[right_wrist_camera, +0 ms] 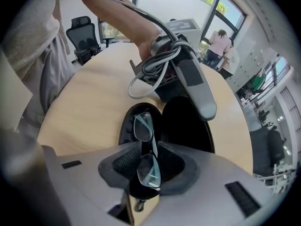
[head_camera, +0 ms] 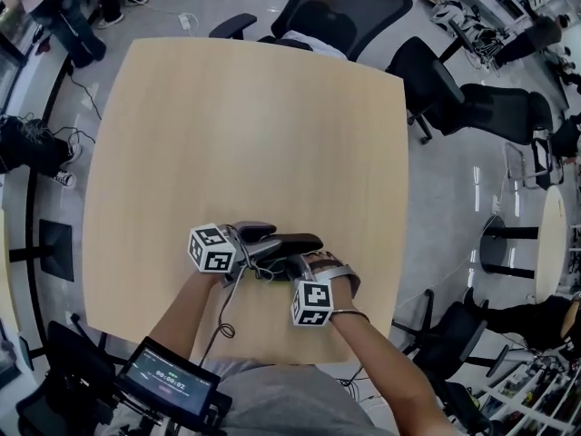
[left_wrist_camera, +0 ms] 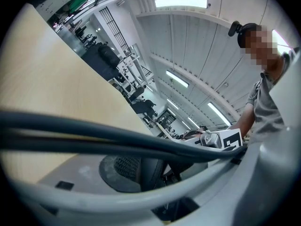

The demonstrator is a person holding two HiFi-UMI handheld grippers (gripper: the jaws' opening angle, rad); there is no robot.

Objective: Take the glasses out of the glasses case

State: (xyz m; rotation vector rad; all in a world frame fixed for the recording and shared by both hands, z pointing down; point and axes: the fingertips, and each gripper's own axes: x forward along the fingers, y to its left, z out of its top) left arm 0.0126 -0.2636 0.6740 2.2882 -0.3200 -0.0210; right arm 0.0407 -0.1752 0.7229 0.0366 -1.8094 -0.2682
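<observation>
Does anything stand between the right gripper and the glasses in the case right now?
Nothing visible does. The glasses case lies open on the table, with the left gripper clamped on its lid side. The glasses lie in it uncovered, between the open jaws of the right gripper, with neither pad pressing them.

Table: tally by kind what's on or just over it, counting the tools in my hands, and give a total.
Glasses: 1
Glasses case: 1
Claws: 2, the left claw and the right claw
Total: 4
</observation>
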